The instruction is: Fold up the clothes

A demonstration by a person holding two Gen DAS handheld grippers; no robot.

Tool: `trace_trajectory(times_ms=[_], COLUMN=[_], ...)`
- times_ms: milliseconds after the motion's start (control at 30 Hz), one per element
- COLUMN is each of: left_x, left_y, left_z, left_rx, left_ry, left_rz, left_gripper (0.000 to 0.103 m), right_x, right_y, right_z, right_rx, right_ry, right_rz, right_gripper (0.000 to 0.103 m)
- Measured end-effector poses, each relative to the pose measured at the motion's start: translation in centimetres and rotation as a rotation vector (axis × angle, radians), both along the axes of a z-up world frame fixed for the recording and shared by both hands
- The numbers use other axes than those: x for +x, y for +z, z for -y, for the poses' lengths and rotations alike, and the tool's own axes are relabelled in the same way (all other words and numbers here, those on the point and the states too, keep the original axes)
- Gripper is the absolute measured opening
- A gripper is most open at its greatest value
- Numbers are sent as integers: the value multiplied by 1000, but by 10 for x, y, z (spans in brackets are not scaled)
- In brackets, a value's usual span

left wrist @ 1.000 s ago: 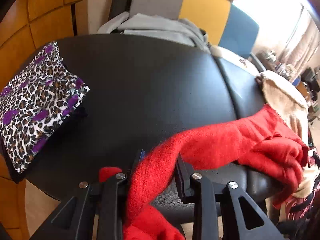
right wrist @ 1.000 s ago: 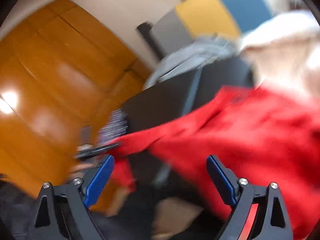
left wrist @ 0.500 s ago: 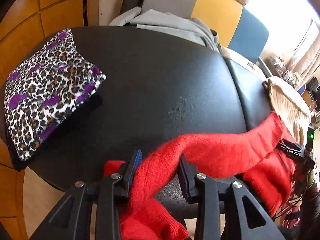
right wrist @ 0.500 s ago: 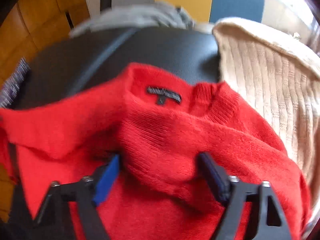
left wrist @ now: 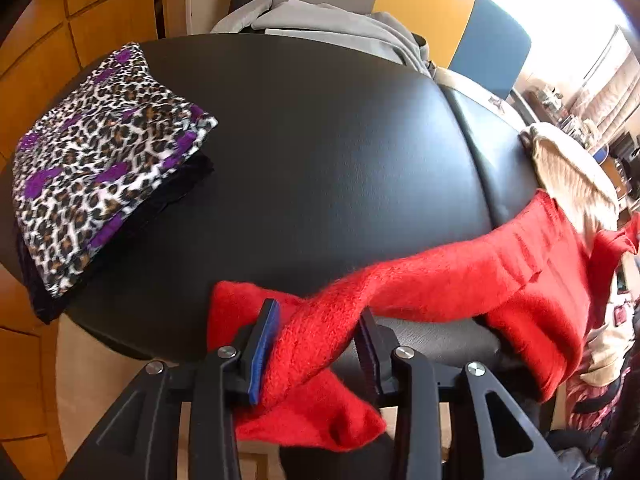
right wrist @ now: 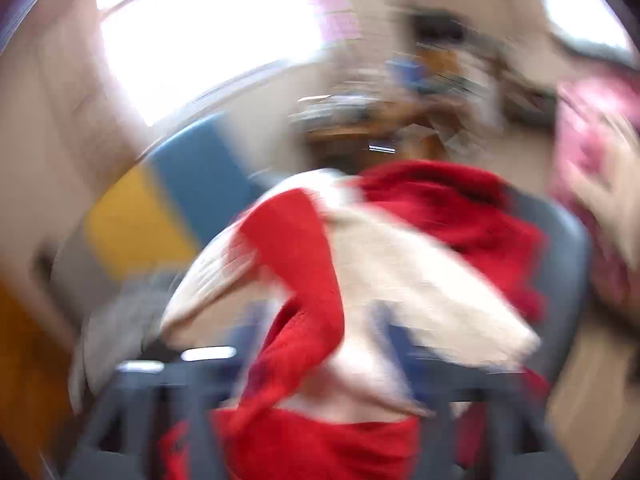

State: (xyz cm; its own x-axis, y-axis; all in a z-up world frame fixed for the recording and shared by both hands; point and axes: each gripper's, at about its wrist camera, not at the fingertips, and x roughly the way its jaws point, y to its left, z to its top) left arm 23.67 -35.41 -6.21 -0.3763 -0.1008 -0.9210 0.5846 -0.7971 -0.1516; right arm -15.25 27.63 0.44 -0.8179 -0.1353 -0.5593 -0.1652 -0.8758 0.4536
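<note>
While sleeve of red sweater (left wrist: pixel 420 292) sits between left gripper (left wrist: pixel 316 344) jaws, just opening, pads loose: spread flat across black leather seat (left wrist: pixel 320 160) first, clear of folded leopard-print cloth (left wrist: pixel 100 168). Fuzzy knit, bunched at right edge. Right gripper (right wrist: pixel 320 364) blurred, jaws just opening, grip unclear.

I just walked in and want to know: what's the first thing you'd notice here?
The bright red sweater jumps out first: it stretches across the near edge of the black cushion, and one fuzzy end passes between the left gripper fingers. Next comes the folded leopard-print cloth with purple spots, lying at the cushion's left side. The right wrist view is too blurred to show much.
</note>
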Motion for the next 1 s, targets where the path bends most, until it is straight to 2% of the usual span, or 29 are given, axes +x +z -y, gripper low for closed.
trace_trajectory(times_ms=[67, 100, 133, 233, 300, 367, 433, 500, 567, 633, 733, 800, 867, 933, 967, 1000], left_x=[-1, -2, -4, -8, -10, -16, -17, -12, -3, 11, 25, 33, 42, 45, 46, 49], left_y=[-4, -4, -3, 6, 10, 6, 3, 2, 1, -2, -11, -21, -26, -30, -30, -29], left_z=[5, 7, 10, 24, 33, 40, 41, 35, 28, 26, 28, 29, 25, 18, 15, 13], left_rx=[-19, -20, 1, 83, 81, 106, 173, 158, 145, 154, 178, 172, 99, 24, 7, -1], left_ry=[30, 43, 56, 113, 153, 166, 173, 161, 143, 124, 91, 75, 41, -25, -54, -80], left_rz=[46, 53, 42, -35, -34, -6, -39, -61, -92, -121, -119, -70, 25, 126, 146, 152], left_gripper=[47, 47, 47, 47, 48, 48, 48, 48, 47, 47, 47, 48, 48, 49, 50, 50], right_x=[13, 20, 27, 57, 77, 88, 90, 89, 87, 76, 56, 43, 33, 19, 13, 12], right_y=[-5, -8, -12, -14, -18, -25, -49, -79, -105, -129, -155, -158, -151, -139, -133, -130], right_z=[-24, -28, -31, -14, 12, 56, 103, 151, 196, 239, 290, 333, 365, 385, 394, 395], right_rx=[-58, -36, -13, 56, 89, 96, 19, -102, -202, -243, -328, -384, -537, -631, -662, -605], right_ry=[-16, 1, 22, 179, 339, 566, 775, 949, 1070, 1083, 1088, 1133, 1174, 1141, 1125, 1119], right_rz=[-30, -24, -20, -50, -72, -56, 16, 104, 191, 249, 365, 410, 407, 365, 347, 341], right_gripper=[99, 99, 99, 99, 101, 103, 103, 103, 103, 103, 103, 103, 103, 103, 103, 103])
